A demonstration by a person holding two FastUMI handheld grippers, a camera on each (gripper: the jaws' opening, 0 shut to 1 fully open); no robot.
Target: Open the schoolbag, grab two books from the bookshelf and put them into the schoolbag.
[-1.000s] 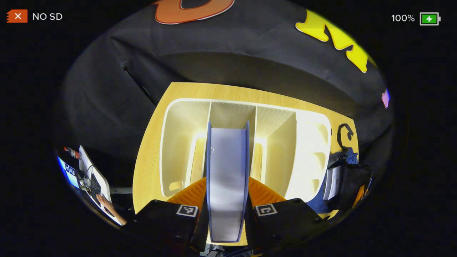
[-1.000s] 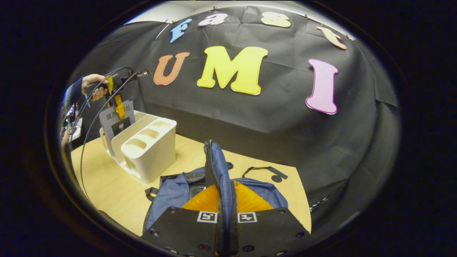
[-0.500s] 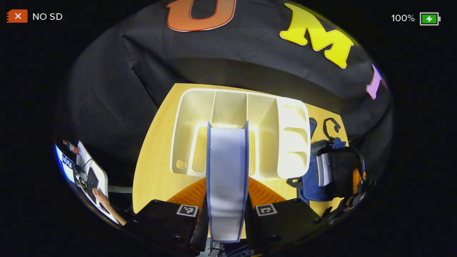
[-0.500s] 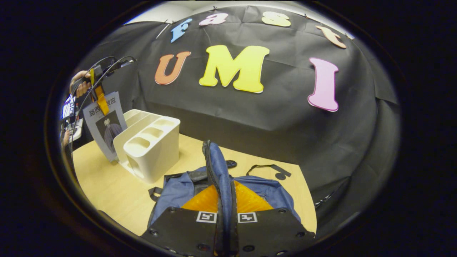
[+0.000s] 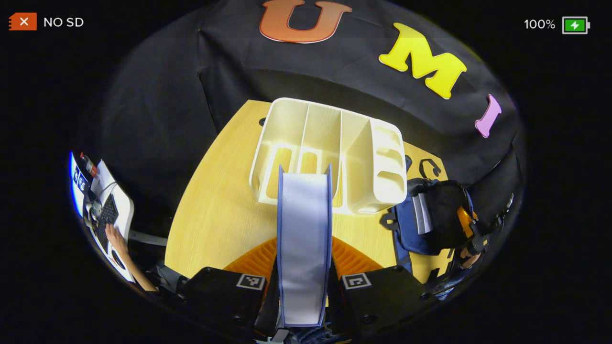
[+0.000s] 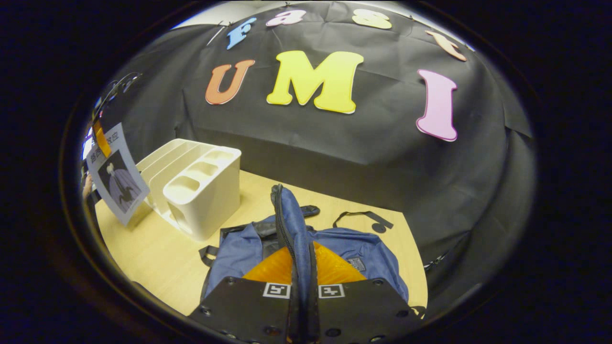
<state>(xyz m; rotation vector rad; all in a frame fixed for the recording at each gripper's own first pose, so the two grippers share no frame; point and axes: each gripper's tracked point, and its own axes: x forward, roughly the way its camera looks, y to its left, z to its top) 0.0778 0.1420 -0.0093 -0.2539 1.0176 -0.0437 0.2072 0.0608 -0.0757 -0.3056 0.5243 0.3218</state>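
Note:
My left gripper (image 5: 304,260) is shut on a blue-covered book (image 5: 304,239), held edge-on above the table in front of the white bookshelf (image 5: 330,153), whose slots stand bare. The right gripper view shows that book (image 6: 117,179) hanging in the air left of the bookshelf (image 6: 201,191). My right gripper (image 6: 301,260) is shut on the raised zipper edge of the blue schoolbag (image 6: 291,224) and holds it up. In the left gripper view the schoolbag (image 5: 406,224) lies right of the shelf, and white page edges (image 5: 420,212) show in its opening.
The wooden table (image 5: 215,224) carries the shelf and bag. A black strap (image 6: 363,217) lies behind the bag. Off the table's left edge, a person's hand rests on a keyboard (image 5: 107,215) on a small white desk.
My left gripper has lifted the book out of the shelf's middle slot and drawn it back toward the table's near side. My right gripper keeps hold of the bag's edge, hardly moving.

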